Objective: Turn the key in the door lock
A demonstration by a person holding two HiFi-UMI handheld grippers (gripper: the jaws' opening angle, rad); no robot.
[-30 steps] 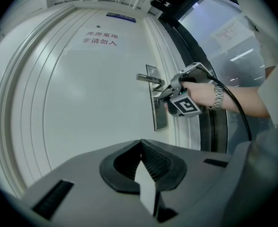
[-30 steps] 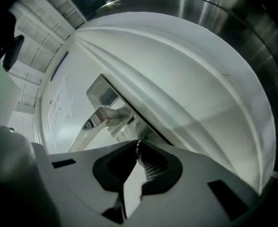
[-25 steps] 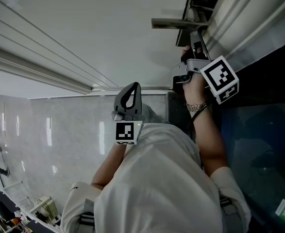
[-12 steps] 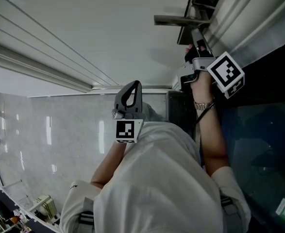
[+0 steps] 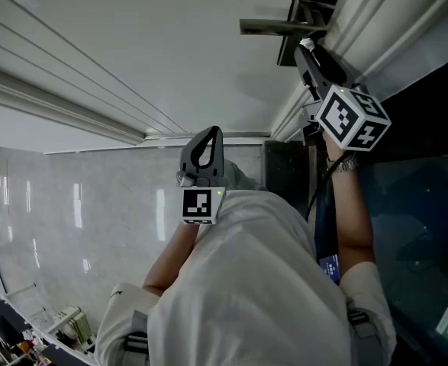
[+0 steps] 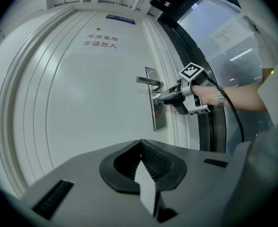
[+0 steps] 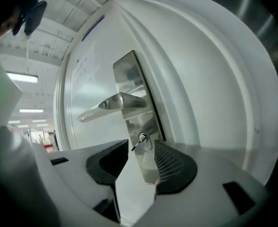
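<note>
A small key with a ring sticks out of the lock in the steel plate, under the lever handle of the white door. My right gripper points level at the lock. Its jaws are opening, with the key in the gap just ahead of the tips and the pads off it. In the head view the right gripper sits just under the handle. My left gripper hangs shut and empty in front of the chest, well back from the door.
A dark frame and a glass panel run along the lock side of the door. Red lettering sits high on the door. A black cable hangs from the right gripper. The person's white shirt fills the lower head view.
The right gripper has rolled about its own axis, its marker cube showing another face, and its jaws have parted from the key. The left gripper has stayed still.
</note>
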